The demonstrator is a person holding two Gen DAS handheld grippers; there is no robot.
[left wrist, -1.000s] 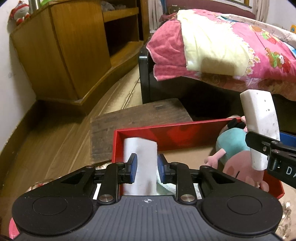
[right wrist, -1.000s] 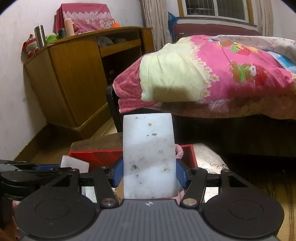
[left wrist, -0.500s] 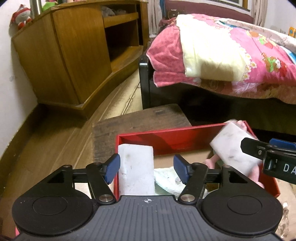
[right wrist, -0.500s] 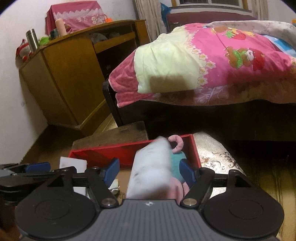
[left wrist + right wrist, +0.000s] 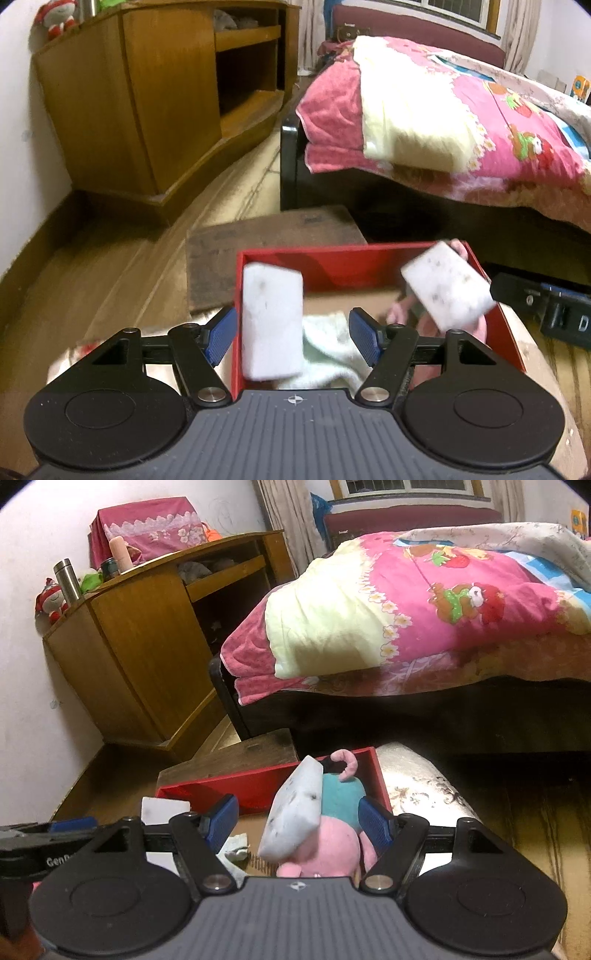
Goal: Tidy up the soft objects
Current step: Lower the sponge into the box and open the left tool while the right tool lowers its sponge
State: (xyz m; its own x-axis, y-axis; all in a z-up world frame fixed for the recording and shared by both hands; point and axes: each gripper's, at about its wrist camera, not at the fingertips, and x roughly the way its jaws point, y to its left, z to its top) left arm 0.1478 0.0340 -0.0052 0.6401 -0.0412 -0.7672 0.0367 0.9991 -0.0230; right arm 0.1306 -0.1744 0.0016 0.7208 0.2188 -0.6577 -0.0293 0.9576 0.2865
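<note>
Left gripper (image 5: 291,334): jaws opening, pads clear of the plain white sponge (image 5: 271,321) that stands between them.
Plain white sponge: on end in the red box (image 5: 332,260), against the near-left corner, long axis upright, leaning on the left wall.
Right gripper (image 5: 297,819): jaws apart, clamped on nothing; the speckled sponge (image 5: 293,812) sits loose between them, touching neither pad.
Speckled sponge: tilted, propped on the pink plush toy (image 5: 328,845) at the box's right end, long axis slanting up toward the far wall.
Nearer hand: each gripper is directly over its own sponge.
Between them: a pale crumpled cloth (image 5: 328,350) on the box floor.
In the way: nothing that I can see above the box; I'd judge both can lift away freely.
Around: brown mat (image 5: 273,236), wooden cabinet (image 5: 155,99), bed with pink quilt (image 5: 461,122) beyond.
</note>
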